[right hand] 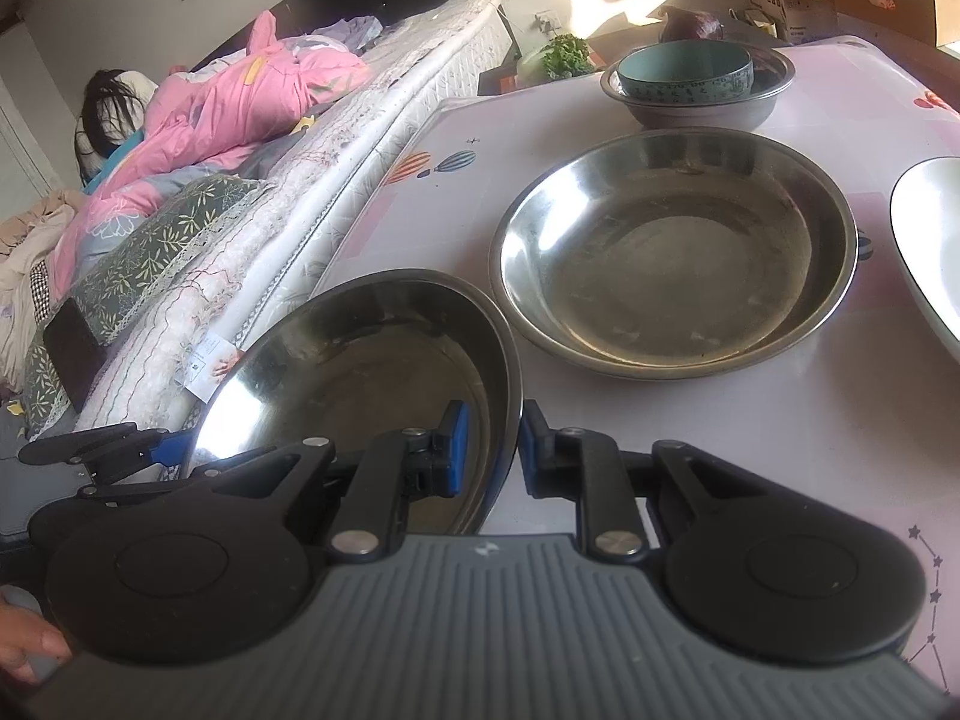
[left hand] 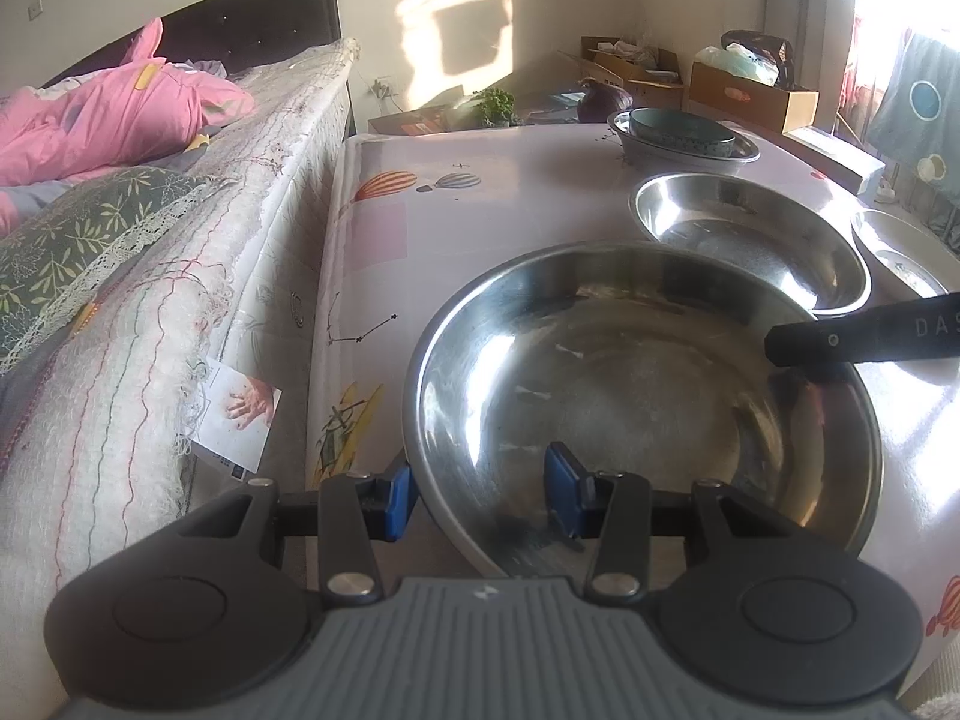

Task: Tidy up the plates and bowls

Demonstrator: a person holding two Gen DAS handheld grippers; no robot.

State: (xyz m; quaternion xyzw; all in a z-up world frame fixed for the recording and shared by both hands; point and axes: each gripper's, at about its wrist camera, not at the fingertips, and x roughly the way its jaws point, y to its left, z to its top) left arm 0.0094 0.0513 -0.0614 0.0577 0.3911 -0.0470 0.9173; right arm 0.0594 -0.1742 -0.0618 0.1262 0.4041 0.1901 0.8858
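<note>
A big steel plate fills the near table. My left gripper stands open astride its near-left rim, with one blue pad outside the rim, the other over the inner wall, and a wide gap between them. My right gripper is shut on the right rim of the same steel plate. One black finger of the right gripper shows at that rim in the left wrist view. Behind lie a second steel plate, a white plate and a teal bowl nested in a grey bowl.
The table has a pale patterned cover. Its left edge runs along a mattress. A person lies there under a pink quilt. Cardboard boxes and greens stand beyond the far edge. A hand shows at the lower left.
</note>
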